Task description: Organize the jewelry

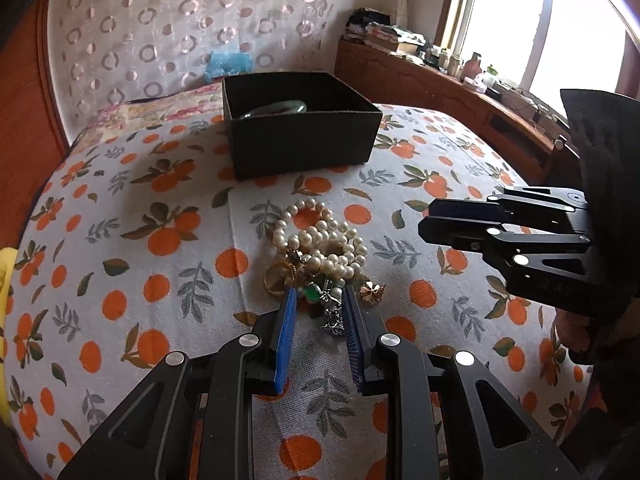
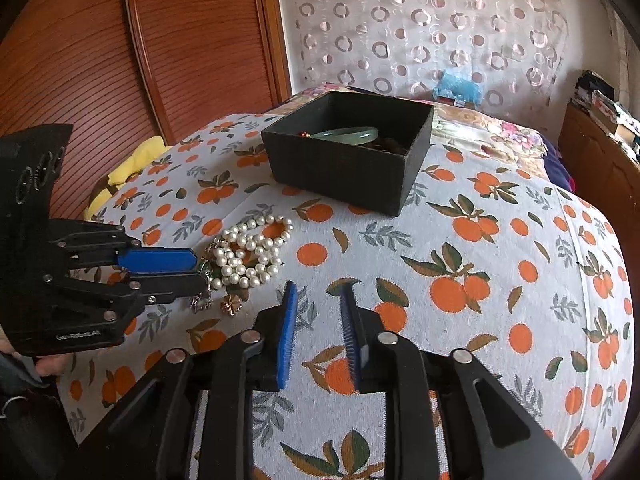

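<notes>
Orange-print bedspread [image 2: 480, 240], black box [image 2: 344, 176] holding jade bangle [image 2: 352, 134]

Jewelry heap on the bed's orange-print cover: white pearl strands [image 1: 320, 240] coiled and overlapping; gold ring [image 1: 279, 278] at the heap's left edge; green stone pendant [image 1: 312, 293] with silver chain [image 1: 332, 320]; gold flower piece [image 1: 372, 291] just right. Black open box [image 1: 300, 132] well beyond, upright, holding a pale green bangle [image 2: 346, 135].

I see daylight from a blown-out window [image 1: 516, 28] lighting the bed [image 1: 160, 200] evenly; the box [image 1: 300, 136] casts a soft shadow. Fisheye edges curve, corners dark.
</notes>
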Demonstrator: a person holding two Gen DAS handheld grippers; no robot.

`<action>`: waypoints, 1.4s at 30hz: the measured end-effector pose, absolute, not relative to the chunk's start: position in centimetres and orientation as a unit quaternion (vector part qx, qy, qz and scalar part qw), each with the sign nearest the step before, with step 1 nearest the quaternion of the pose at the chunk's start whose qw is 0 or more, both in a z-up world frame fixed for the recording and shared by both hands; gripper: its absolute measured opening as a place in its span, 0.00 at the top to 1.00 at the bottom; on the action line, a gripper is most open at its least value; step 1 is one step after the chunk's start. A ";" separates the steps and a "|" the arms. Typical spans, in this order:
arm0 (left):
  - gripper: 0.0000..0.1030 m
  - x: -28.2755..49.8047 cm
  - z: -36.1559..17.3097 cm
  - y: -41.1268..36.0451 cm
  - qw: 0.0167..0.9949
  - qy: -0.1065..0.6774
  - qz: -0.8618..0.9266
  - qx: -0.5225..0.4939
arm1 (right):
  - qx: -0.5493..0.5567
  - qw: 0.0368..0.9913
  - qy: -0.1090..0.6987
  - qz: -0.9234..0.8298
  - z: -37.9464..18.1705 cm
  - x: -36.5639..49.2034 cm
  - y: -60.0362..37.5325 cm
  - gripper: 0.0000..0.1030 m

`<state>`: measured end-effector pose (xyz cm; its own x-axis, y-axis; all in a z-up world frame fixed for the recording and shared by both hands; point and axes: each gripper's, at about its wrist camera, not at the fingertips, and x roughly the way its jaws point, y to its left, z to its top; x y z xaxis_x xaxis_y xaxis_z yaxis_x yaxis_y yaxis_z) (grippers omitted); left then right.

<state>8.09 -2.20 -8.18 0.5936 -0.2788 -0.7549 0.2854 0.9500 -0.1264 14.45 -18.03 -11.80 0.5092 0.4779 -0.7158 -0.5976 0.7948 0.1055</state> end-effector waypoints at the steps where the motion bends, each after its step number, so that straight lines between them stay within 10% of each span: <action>1: 0.79 8.1 -8.3 -2.2 0.892 0.423 -0.157 0.004 | -0.078 0.865 0.385 0.311 -11.8 14.4 -18.0 0.75; 13: 0.96 7.8 -8.2 -2.6 0.891 0.423 -0.164 0.012 | -0.082 0.863 0.387 0.314 -11.9 14.2 -17.7 0.74; 42: 0.97 5.2 -3.3 2.6 0.924 0.359 -0.128 -0.018 | -0.104 0.848 0.399 0.333 -12.7 16.1 -14.0 0.74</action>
<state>5.18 2.63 -3.29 0.7095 -0.2491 -0.6592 0.2234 0.9667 -0.1249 16.10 -14.04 -12.69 0.4596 0.4818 -0.7461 -0.6478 0.7565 0.0894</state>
